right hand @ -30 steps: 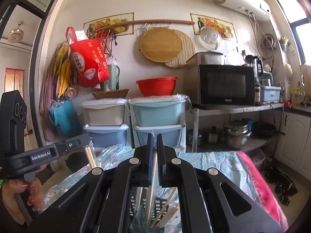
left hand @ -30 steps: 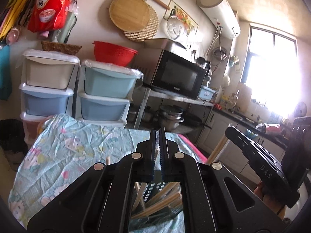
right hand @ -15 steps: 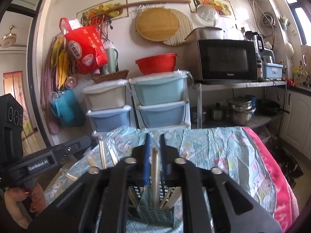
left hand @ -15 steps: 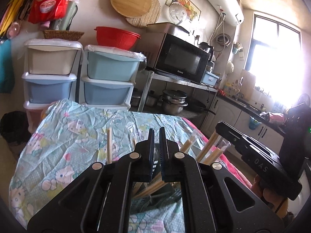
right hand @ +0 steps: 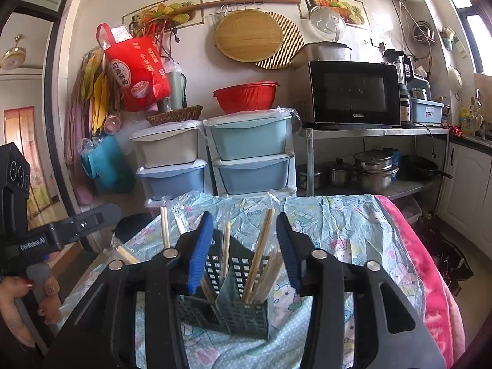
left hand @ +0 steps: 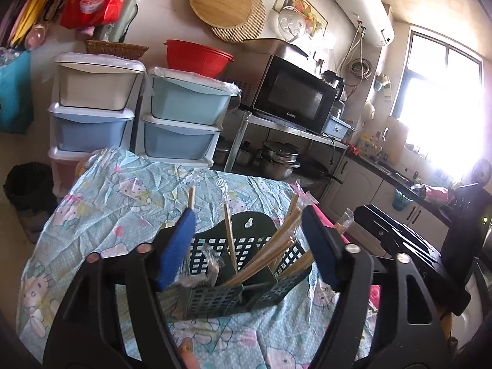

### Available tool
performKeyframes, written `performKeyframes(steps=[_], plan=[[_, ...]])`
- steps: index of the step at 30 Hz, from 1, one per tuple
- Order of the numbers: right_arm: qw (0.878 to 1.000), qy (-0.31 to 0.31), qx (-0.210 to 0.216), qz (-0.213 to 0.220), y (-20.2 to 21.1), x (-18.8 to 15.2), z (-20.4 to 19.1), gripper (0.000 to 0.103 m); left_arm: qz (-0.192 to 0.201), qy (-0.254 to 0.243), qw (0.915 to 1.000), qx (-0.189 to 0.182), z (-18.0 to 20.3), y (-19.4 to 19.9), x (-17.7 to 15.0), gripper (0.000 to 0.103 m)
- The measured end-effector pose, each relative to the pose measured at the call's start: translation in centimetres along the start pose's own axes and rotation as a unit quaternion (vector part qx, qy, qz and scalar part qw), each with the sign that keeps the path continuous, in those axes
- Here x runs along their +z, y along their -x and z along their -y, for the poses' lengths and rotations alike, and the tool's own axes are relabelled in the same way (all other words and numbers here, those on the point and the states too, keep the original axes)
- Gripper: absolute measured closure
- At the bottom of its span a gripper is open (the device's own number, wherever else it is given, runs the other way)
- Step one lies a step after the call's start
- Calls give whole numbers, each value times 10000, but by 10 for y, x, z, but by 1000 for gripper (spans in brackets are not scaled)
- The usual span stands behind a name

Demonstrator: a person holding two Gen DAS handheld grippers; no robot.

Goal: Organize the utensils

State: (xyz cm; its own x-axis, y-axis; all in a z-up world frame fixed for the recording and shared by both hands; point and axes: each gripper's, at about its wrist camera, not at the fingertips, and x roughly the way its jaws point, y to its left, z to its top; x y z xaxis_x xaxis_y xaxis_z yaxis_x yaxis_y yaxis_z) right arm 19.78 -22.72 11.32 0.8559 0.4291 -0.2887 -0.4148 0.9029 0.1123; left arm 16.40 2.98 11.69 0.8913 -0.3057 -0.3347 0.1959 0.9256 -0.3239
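Kitchen desk (right hand: 353, 230) under a cartoon-print cloth: the green holder (right hand: 236, 304) stands on it, chopsticks (right hand: 261, 255) upright inside. I hold both the left hand-held gripper (left hand: 249, 249) and the right hand-held gripper (right hand: 243, 246) open and empty; one wrapped pair (right hand: 126, 253) apparently remains outside.

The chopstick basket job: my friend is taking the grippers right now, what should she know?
Left gripper: open, holding nothing.
Right gripper: open, holding nothing.
Both hover over the green basket standing on the blue tablecloth.
Done: many chopsticks stand upright or leaning in the basket's compartments, some in clear wrappers.
Left: one wrapped pair seems to lie beside the basket on its left; it probably goes in next.
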Motion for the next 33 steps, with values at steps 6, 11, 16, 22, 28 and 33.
performKeyframes(steps=[6, 11, 16, 22, 28, 33], plan=[[10000, 53, 17, 20, 18, -6, -3, 46, 59, 32, 10000, 18, 0, 16, -5, 11], [10000, 72, 8, 62, 33, -12, -8, 30, 108, 140, 9998, 100, -5, 32, -11, 11], [9999, 147, -5, 61, 48, -24, -12, 19, 106, 181, 9996, 191, -10, 44, -22, 11], [9997, 198, -45, -94, 55, -47, -17, 12, -108, 40, 9993, 349, -6, 44, -50, 11], [9988, 275, -76, -387, 54, -74, -24, 9, -398, -136, 9980, 471, -3, 37, -80, 11], [9978, 243, -77, -619, 50, -95, -24, 8, -385, -198, 9976, 540, -3, 36, -100, 11]])
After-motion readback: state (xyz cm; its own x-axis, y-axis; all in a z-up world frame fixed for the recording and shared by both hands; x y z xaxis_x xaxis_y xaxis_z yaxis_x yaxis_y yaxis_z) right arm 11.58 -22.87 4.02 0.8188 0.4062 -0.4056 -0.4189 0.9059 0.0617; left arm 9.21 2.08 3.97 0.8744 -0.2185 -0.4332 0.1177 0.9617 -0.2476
